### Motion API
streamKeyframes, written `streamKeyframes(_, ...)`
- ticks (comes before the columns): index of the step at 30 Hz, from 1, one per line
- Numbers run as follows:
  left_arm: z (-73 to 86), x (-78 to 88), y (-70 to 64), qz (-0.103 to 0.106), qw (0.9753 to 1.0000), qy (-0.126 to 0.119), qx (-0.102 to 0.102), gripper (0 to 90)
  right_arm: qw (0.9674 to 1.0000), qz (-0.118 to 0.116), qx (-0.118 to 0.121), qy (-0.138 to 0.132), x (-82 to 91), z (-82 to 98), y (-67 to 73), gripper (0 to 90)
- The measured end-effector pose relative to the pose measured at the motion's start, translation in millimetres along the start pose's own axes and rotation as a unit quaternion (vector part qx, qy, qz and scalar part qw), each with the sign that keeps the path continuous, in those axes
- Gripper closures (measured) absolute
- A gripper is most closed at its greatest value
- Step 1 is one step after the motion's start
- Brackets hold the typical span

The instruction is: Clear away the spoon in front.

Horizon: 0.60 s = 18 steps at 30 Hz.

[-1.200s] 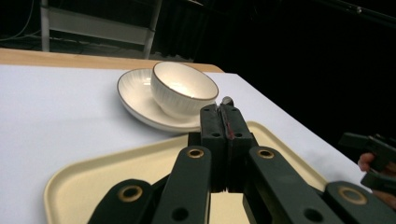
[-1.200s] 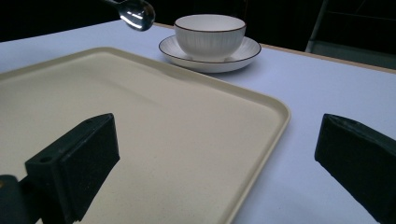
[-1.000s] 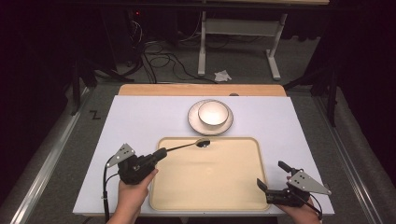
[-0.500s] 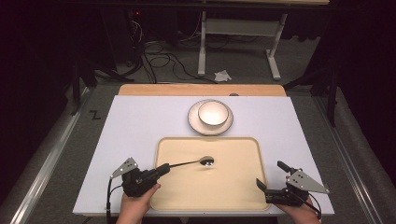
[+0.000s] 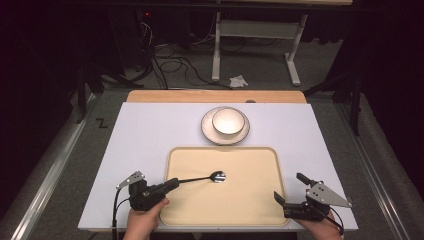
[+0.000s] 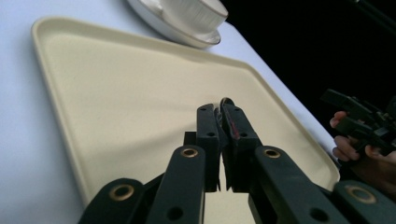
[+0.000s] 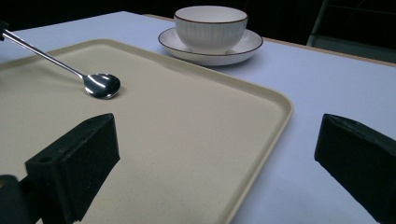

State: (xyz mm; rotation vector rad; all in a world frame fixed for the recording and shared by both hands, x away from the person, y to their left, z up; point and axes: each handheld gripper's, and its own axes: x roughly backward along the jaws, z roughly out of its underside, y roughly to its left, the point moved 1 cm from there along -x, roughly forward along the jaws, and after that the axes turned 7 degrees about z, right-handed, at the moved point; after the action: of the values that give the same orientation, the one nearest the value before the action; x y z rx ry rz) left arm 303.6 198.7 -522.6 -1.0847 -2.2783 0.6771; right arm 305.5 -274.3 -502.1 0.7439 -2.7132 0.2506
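Observation:
A metal spoon [image 5: 218,176] has its bowl down on the beige tray [image 5: 225,210], with the handle slanting up to the left. My left gripper [image 5: 172,183] at the tray's left edge is shut on the handle end. Its jaws have just been opening slightly, and the handle is still between them. In the left gripper view the gripper [image 6: 221,109] has its jaws close together over the tray [image 6: 116,93]. My right gripper [image 5: 289,186] rests open at the tray's near right corner. In the right gripper view the gripper [image 7: 219,154] has nothing between its pads, and the spoon [image 7: 100,86] lies ahead to the left.
A white bowl [image 5: 228,121] sits on a plate [image 5: 207,131] just beyond the tray's far edge, and the bowl [image 7: 210,28] also appears in the right gripper view. The white tabletop [image 5: 135,140] ends close behind both hands. Beyond the table are cables and a stand.
My left gripper has sunk and drawn toward the near edge. The spoon's bowl moved from the tray's far rim to the tray's middle and now touches it. The right gripper kept still.

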Motion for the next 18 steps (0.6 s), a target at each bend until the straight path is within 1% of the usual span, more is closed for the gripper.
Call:
streamKeyframes(2,0.6,-0.3,1.9,-0.007,0.9999,0.008,-0.002,83.6,1.0,0.0,0.0,0.0,0.1,0.0,0.1,0.5)
streamKeyframes(5,1.8,-1.0,3.4,-0.008,0.9999,0.009,0.003,82.8,1.0,0.001,0.001,0.002,-0.3,0.2,0.5,0.6)
streamKeyframes(7,2.0,-1.3,3.1,-0.008,0.9999,0.01,0.003,80.7,1.0,0.001,0.002,0.002,-0.4,0.2,0.4,0.5)
streamKeyframes(8,1.9,-1.3,2.6,-0.01,0.9998,0.016,0.001,77.8,1.0,0.001,0.0,0.003,-0.4,0.3,0.7,0.6)
streamKeyframes(10,2.0,-1.4,2.3,-0.011,0.9998,0.014,-0.002,71.2,1.0,0.001,0.001,0.003,-0.4,0.3,0.7,0.5)
streamKeyframes(11,1.2,-0.9,0.5,-0.02,0.9997,0.012,-0.012,66.8,1.0,0.001,0.001,0.002,-0.3,0.2,0.5,0.6)
streamKeyframes(12,0.7,-0.5,0.1,-0.02,0.9996,0.011,-0.015,63.7,1.0,0.0,0.0,0.002,-0.2,0.2,0.5,0.5)
streamKeyframes(14,-0.3,0.5,-0.3,-0.019,0.9996,0.008,-0.018,59.4,1.0,0.0,-0.001,0.001,-0.2,0.3,0.2,0.5)
streamKeyframes(18,-1.3,1.5,-0.5,-0.025,0.9995,0.003,-0.02,53.0,1.0,0.001,0.001,0.001,-0.5,0.2,0.1,0.6)
